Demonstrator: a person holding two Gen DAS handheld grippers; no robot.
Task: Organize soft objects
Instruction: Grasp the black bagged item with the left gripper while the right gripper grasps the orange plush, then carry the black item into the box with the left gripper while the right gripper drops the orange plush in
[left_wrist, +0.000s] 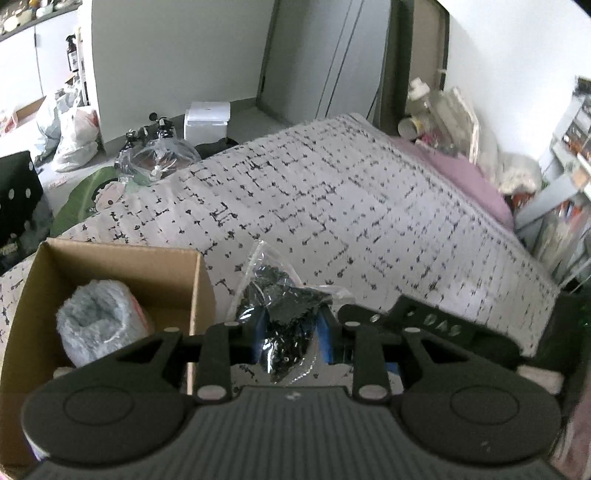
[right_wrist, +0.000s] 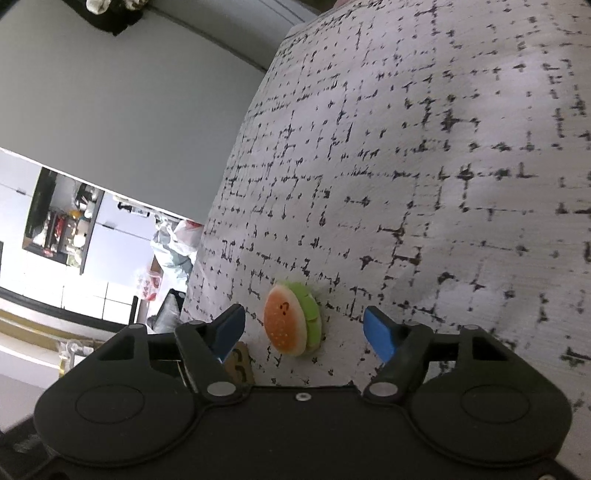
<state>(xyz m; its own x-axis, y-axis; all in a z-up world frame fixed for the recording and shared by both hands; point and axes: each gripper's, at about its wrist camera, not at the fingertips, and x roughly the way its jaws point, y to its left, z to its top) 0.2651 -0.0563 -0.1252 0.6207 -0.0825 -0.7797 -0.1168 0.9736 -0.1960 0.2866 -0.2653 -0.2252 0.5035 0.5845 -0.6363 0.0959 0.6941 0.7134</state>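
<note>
Matt cardboard box (left_wrist: 110, 258), fluffy grey plush (left_wrist: 94, 321), glossy crinkled plastic bag (left_wrist: 280, 295), woven bedspread (left_wrist: 369, 203).

A cardboard box (left_wrist: 110, 266) holding a fluffy bundle (left_wrist: 99, 321) sits on the bed (left_wrist: 369, 206).

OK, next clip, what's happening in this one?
A person is tidying soft items on a bed with a handheld claw in each hand. The left claw is shut on a clear plastic bag of dark stuff, held just right of an open cardboard box that already holds a fluffy grey item. The right claw is open, its fingers on either side of a small burger-shaped toy lying on the patterned bedspread, not yet gripping it.
</note>
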